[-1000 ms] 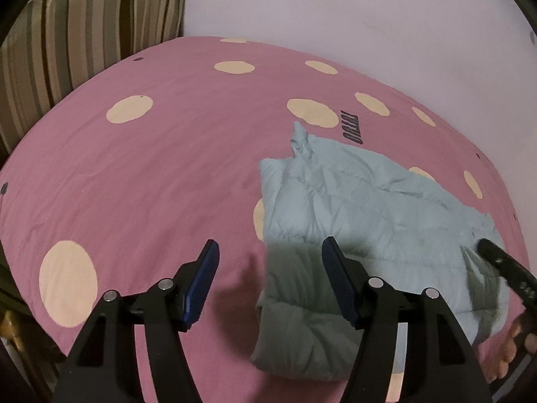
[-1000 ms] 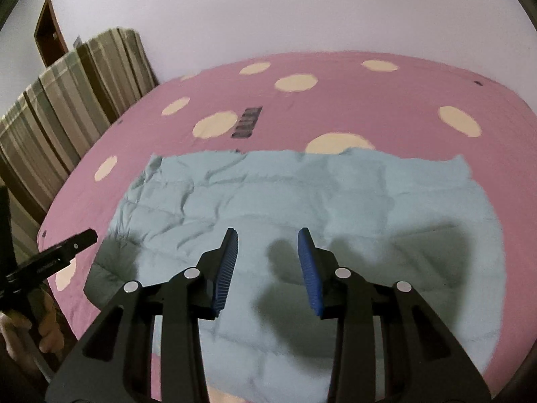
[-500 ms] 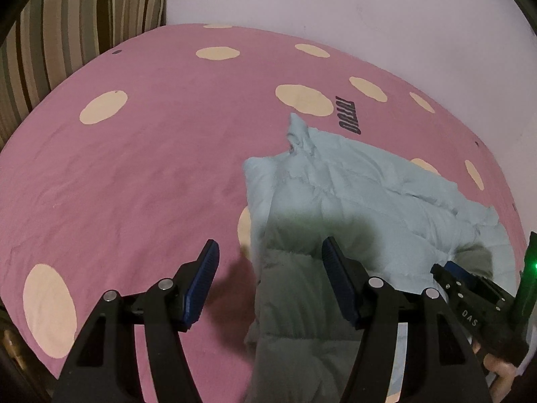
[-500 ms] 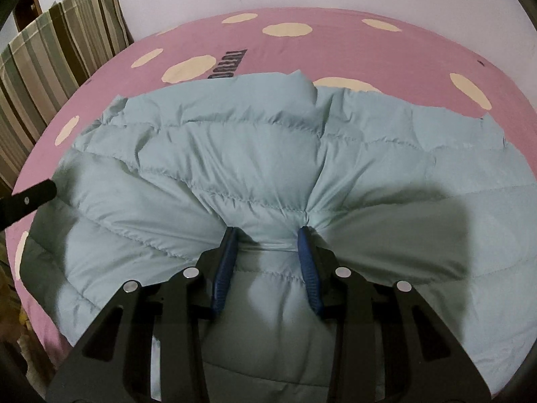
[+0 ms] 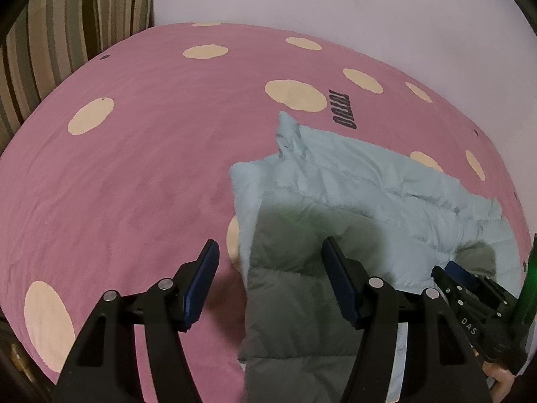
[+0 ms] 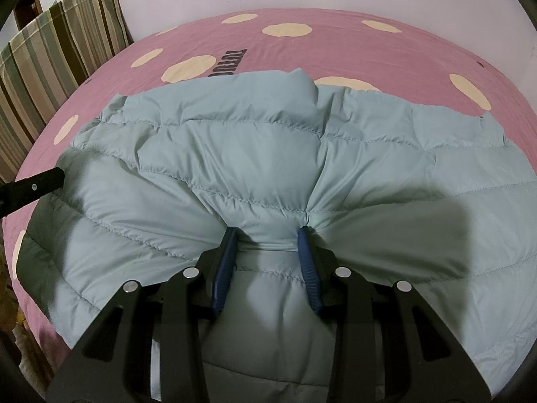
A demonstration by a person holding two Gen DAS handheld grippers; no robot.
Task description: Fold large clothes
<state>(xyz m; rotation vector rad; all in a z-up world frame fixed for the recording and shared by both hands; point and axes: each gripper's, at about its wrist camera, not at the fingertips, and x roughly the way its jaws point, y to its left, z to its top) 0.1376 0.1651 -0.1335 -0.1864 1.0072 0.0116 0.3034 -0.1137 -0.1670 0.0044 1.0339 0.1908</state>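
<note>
A: What is the right gripper (image 6: 267, 235) doing?

B: Its blue pads (image 6: 225, 262) are pressed in on a bunched ridge of the pale blue quilted jacket (image 6: 302, 168), clamped on the fabric, which puckers between them.

A: And the left gripper (image 5: 268, 262)?

B: Its fingers stand wide apart and hold nothing. It hangs over the jacket's near edge; one finger is above the jacket, the other above the bedsheet (image 5: 134, 168).

A: Where does the jacket lie?

B: Spread on the pink bedsheet with cream dots, near some dark lettering (image 5: 344, 110) printed on it. In the left view the right gripper shows at the jacket's far right side.

A: Anything beyond that?

B: A striped cushion (image 6: 50, 67) at the bed's edge and a plain pale wall (image 5: 335, 16) behind.
</note>
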